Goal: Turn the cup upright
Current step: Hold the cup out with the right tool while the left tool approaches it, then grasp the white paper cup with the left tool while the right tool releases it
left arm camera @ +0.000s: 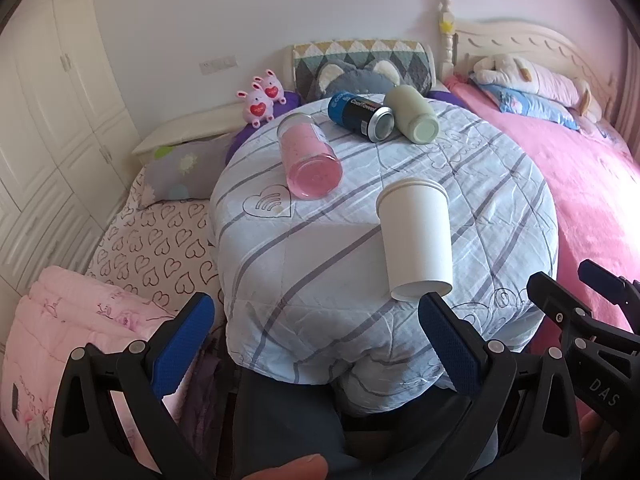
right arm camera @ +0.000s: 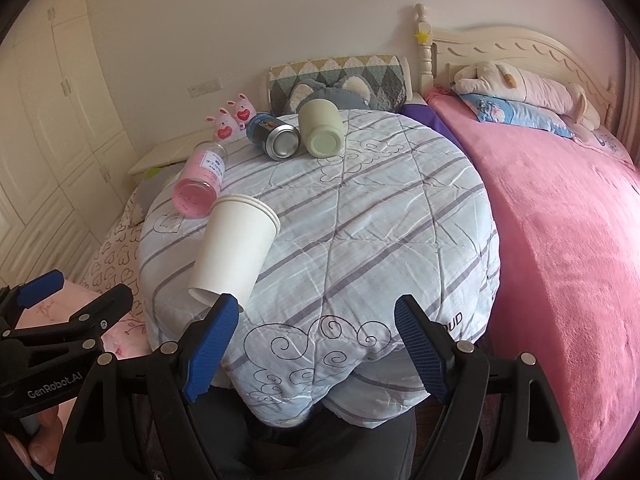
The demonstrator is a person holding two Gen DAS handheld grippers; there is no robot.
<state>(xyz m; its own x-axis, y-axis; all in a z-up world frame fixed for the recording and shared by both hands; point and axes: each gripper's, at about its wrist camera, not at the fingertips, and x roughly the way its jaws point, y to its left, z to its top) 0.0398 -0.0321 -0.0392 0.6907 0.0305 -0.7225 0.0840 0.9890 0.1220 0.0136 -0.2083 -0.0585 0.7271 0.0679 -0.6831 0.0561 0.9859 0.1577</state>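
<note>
So my left hand-held gripper (left arm camera: 316, 344) and right hand-held gripper (right arm camera: 316, 344) both hang released, jaws spread wide with nothing between them. The white paper cup (left arm camera: 416, 240) lies on its side on the round counter under a grey-striped quilted cloth (right arm camera: 360, 220), near its front edge, just ahead of my left gripper.
</note>
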